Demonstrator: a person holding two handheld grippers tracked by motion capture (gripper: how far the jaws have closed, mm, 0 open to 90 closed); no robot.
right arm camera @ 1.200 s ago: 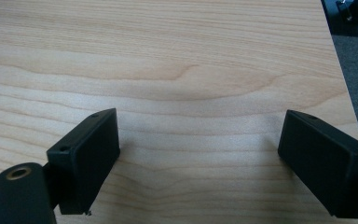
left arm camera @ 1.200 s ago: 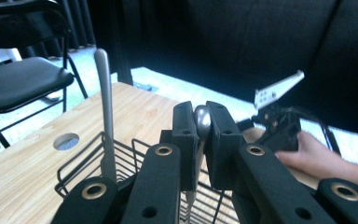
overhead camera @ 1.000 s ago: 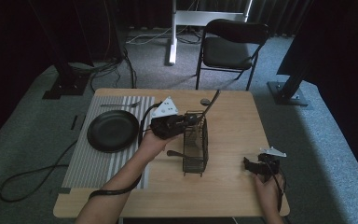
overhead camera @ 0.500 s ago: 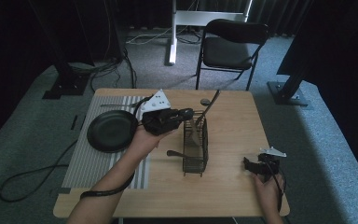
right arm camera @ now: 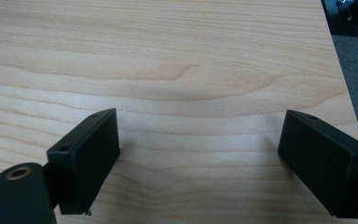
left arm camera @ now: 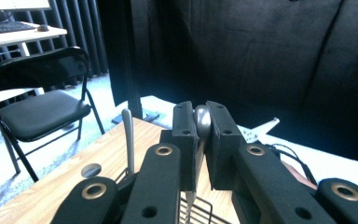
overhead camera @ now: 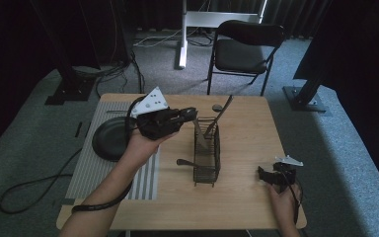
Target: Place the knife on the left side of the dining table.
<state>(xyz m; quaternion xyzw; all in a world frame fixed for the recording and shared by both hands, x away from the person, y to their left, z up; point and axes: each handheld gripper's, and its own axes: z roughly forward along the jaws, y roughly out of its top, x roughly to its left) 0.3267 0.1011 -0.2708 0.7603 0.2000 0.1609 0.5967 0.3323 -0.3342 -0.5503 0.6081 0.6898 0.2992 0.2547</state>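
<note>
Left gripper (overhead camera: 190, 114) fingers pinch a metal utensil (left arm camera: 202, 122) above the wire basket (overhead camera: 207, 153). Right gripper (overhead camera: 264, 174) rests on the wooden surface (overhead camera: 246, 128), fingers spread, nothing between them.

Two hand-held grippers (overhead camera: 190, 115) (overhead camera: 262, 174), one wire basket (overhead camera: 207, 153), one black plate (overhead camera: 109, 140), one folding chair (overhead camera: 244, 47), one striped mat (overhead camera: 91, 165)

no readable text, no labels, no brand marks, no numbers, no signs on anything in any view, screen far off in the left gripper view too small and washed out to read
</note>
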